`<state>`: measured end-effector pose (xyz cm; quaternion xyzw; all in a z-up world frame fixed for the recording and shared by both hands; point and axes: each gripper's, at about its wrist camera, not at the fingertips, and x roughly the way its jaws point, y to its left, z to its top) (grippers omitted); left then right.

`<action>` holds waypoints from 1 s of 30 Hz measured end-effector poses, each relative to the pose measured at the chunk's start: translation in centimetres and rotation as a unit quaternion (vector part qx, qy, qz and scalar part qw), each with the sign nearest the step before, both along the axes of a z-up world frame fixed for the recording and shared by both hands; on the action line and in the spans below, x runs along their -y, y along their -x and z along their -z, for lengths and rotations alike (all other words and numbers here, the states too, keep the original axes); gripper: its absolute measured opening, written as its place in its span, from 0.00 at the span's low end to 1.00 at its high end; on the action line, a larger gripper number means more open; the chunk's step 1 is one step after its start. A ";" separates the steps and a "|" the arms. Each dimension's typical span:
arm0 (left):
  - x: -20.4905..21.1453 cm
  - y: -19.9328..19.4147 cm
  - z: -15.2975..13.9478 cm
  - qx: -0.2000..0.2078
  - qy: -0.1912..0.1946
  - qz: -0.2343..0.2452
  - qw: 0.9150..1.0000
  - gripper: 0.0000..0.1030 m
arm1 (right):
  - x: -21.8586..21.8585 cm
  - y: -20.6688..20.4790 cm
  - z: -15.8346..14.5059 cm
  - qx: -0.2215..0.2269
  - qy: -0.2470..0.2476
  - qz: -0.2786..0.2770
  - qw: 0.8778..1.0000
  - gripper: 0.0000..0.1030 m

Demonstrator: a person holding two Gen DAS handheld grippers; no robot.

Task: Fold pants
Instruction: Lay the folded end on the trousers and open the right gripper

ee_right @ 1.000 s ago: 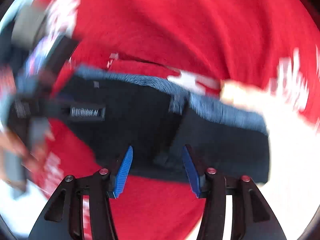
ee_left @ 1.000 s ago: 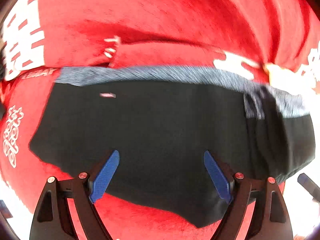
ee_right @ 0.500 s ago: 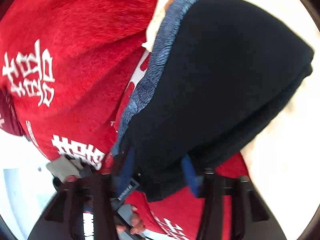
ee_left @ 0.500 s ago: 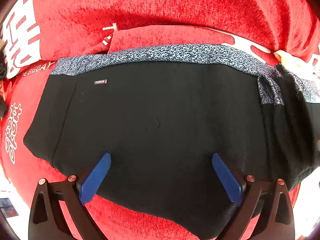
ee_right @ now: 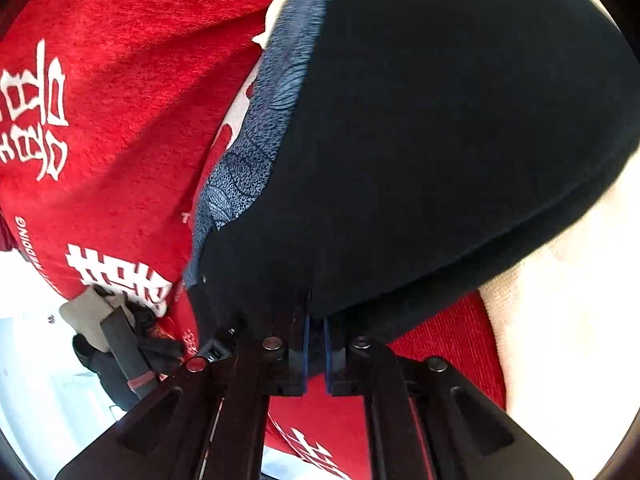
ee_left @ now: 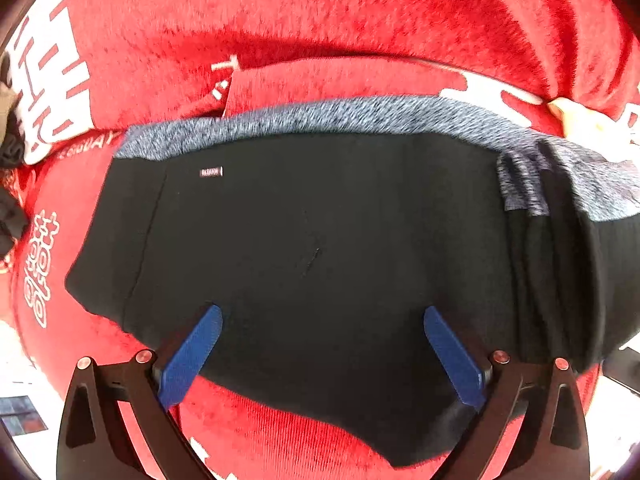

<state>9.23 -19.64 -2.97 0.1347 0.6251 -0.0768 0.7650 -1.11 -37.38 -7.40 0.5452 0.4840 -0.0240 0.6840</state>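
Two grippers: both are seen over black pants (ee_left: 320, 260) laid on a red cloth (ee_left: 320, 20) with white printed characters.
Left gripper (ee_left: 322, 354): its blue fingers (ee_left: 192, 356) are spread wide above the pants' near edge; nothing is held, and contact with the fabric cannot be told.
Right gripper (ee_right: 316, 344): its jaws are pressed almost together, and a fold of the pants (ee_right: 440, 140) at the near edge is pinched between them.
Pants: a folded stack is formed, with a grey-blue patterned waistband (ee_left: 340, 116) along the far edge and a small label (ee_left: 211, 172) near it.
Edges: extra folded layers are seen at the right end (ee_left: 560, 260); the near hem curves over the red cloth.
Open room: bare red cloth is visible beyond the waistband, and a pale surface (ee_right: 560, 320) lies beside the stack in the right wrist view.
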 end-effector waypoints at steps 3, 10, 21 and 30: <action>0.8 0.3 -2.1 0.014 0.014 0.004 1.000 0.99 | 0.3 -0.4 -3.4 0.027 0.020 -0.098 0.995 0.23; 6.4 -0.3 -5.2 0.026 0.056 0.033 0.998 0.99 | 11.8 0.7 -7.8 0.072 0.155 -0.039 0.985 0.60; 15.9 0.8 -1.8 -0.005 0.075 0.103 0.992 0.99 | 18.2 -1.0 -0.7 0.039 -0.002 -0.015 0.999 0.27; 12.0 0.3 0.3 -0.017 0.046 0.082 0.995 1.00 | 14.3 -3.0 -2.3 -0.026 0.167 -0.066 0.983 0.33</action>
